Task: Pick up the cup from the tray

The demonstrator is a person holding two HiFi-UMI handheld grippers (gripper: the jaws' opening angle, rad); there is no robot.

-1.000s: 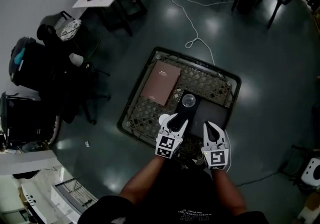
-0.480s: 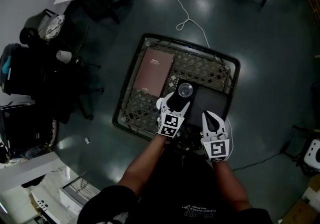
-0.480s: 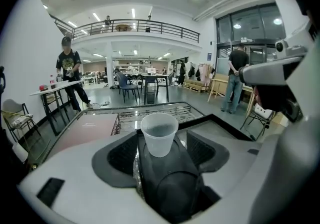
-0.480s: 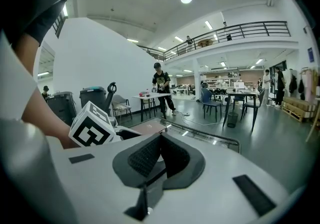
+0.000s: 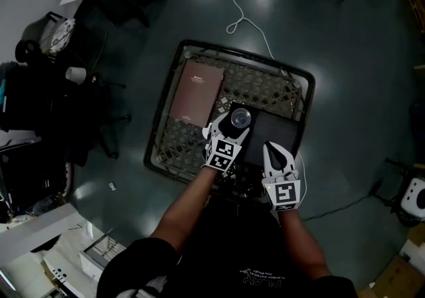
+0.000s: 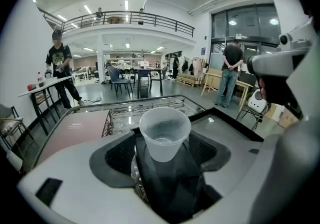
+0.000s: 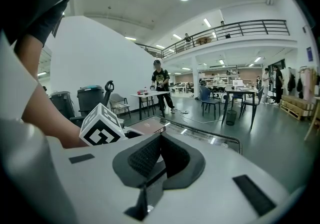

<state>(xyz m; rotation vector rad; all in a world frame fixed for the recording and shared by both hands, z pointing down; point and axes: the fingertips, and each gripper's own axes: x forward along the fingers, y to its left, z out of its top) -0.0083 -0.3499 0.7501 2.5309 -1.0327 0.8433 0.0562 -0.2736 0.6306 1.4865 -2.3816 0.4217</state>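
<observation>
A clear plastic cup (image 5: 240, 117) stands upright at the near-left corner of a black tray (image 5: 279, 136) on a mesh-topped table (image 5: 265, 89). My left gripper (image 5: 227, 129) reaches it from the near side. In the left gripper view the cup (image 6: 165, 135) sits between the jaws, which are opening wide; the pads (image 6: 117, 155) stand clear of its wall. My right gripper (image 5: 273, 150) hovers over the tray's near edge, to the right of the left one. Its jaws meet at the tip in the right gripper view (image 7: 160, 138), with nothing between them.
A brown book (image 5: 196, 91) lies on the mesh to the left of the tray. Dark chairs and bags (image 5: 40, 97) crowd the floor on the left. A white cable (image 5: 239, 11) trails beyond the table. People stand in the far hall (image 6: 59, 68).
The left gripper has moved forward until the cup is between its jaws, and the jaws have spread apart. The right gripper has kept its place beside it.
</observation>
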